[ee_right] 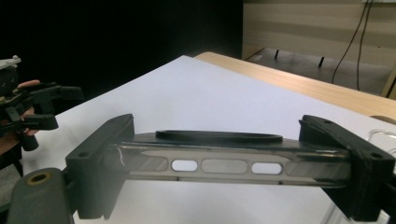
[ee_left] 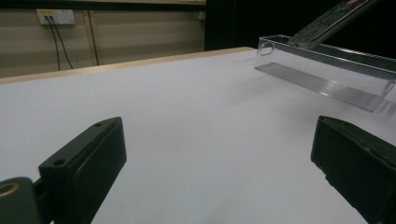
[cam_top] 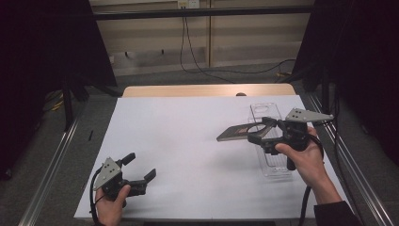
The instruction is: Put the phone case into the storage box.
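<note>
Left gripper (cam_top: pixel 137 168): black body, two blocky black fingers (ee_left: pixel 88 163) with flat inner faces and small screw holes at the tips.
Left top plate: grey, three-cornered, dotted with dark screw holes.
Left cable: black, trailing from the rear of the body.
Brass detail: a round brass-coloured insert at each gripper's base.
Right gripper (cam_top: pixel 264 130): same black build; fingers (ee_right: pixel 100 163) matte, chunky, with screw holes on top.
Right top plate: grey, three-cornered, with dark holes.
Right cable: black, looping beside the wrist.
Right sleeve (cam_top: pixel 335 213): dark, ending at the wrist.
</note>
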Demonstrator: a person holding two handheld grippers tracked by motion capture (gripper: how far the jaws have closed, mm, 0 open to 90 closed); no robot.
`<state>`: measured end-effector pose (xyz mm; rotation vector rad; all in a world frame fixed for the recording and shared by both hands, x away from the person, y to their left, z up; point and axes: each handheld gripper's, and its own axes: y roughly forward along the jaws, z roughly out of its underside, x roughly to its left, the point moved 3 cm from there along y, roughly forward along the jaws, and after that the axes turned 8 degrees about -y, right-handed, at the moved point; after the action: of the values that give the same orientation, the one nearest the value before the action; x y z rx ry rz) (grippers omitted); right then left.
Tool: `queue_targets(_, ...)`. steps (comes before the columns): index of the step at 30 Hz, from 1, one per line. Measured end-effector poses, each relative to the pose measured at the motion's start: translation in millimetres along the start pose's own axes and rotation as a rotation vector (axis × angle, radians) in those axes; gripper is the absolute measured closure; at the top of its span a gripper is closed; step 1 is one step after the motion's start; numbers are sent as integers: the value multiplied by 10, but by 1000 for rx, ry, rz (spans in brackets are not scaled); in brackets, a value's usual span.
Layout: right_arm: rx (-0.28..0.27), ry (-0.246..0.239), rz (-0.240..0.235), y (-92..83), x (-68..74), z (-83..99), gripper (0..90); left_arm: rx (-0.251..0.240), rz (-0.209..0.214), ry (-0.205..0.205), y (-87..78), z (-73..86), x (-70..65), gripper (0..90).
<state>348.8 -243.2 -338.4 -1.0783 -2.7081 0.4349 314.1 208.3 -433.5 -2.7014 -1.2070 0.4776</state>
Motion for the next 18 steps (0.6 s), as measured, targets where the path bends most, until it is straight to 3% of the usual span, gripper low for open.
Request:
queue_targets(3, 1, -1, 20, -34, -48, -41, 117, -12, -16, -12, -11, 1, 9, 33)
queue_targets(8, -4, 8, 55, -97, -152, -85, 117, 3, 4, -12, -31, 22, -8, 34)
queue_targets(16, -7, 13, 98, -160, -273, -136, 117, 3, -4, -22, -33, 20, -2, 33)
queue_targets(18, -5, 13, 114, -170, -305, -149, 117, 17, -11, 24, -26, 4, 6, 28)
